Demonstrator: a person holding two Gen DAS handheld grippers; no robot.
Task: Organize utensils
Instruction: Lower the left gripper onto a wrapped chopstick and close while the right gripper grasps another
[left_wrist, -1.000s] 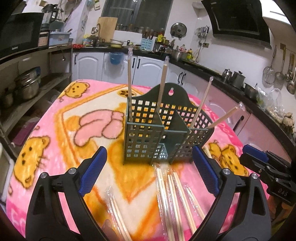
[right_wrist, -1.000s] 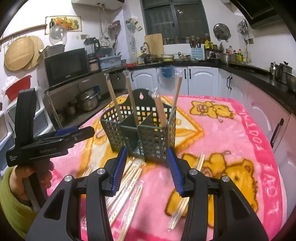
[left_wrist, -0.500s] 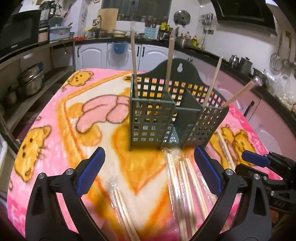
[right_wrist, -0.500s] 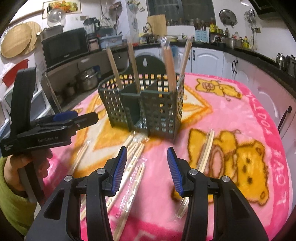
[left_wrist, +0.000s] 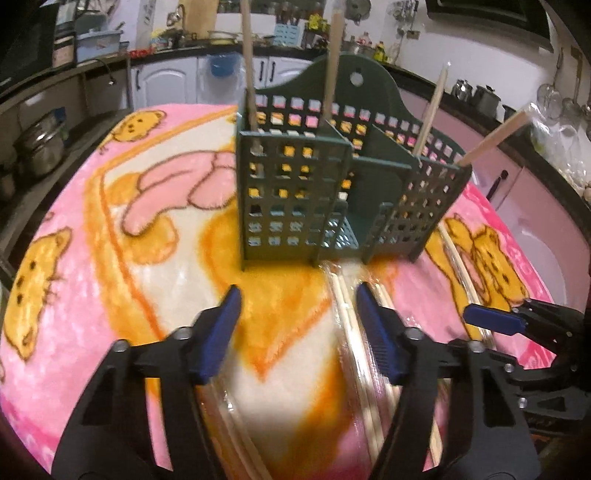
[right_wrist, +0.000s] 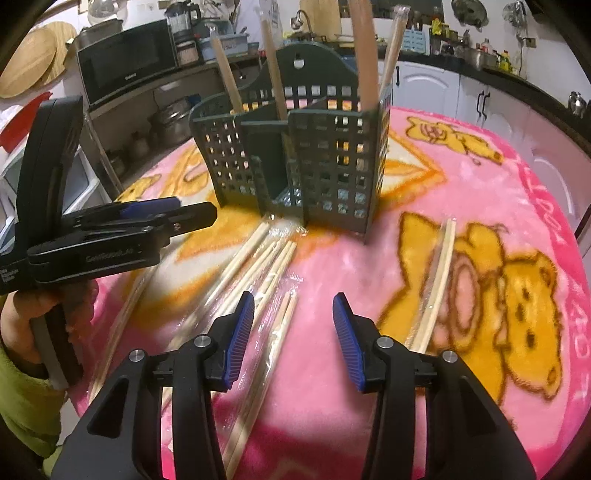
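Wrapped chopsticks (left_wrist: 351, 321) lie loose in a fan on the pink cartoon blanket (left_wrist: 92, 258) covering the bench, their near ends just in front of a dark green lattice utensil holder (left_wrist: 295, 192), with one more wrapped pair (right_wrist: 439, 266) lying apart on the right side. Each pair is pale wood in a clear, shiny sleeve, thin and flat against the plush pile. That is likely the main risk: the slick wrap could slide out of a pinch, the soft pile could let a pair sink below the pads, and the pairs lie so close that a grab may catch two at once. The holder already has four pairs standing tilted in its compartments, and it looks light, so a bump might tip it. The left gripper (left_wrist: 295, 325) is closing, its blue pads half spread low over the fan, the right pad just above one pair, nothing pinched yet. The right gripper (right_wrist: 293, 325) hangs partly spread and empty above the blanket, between the fan and the lone pair
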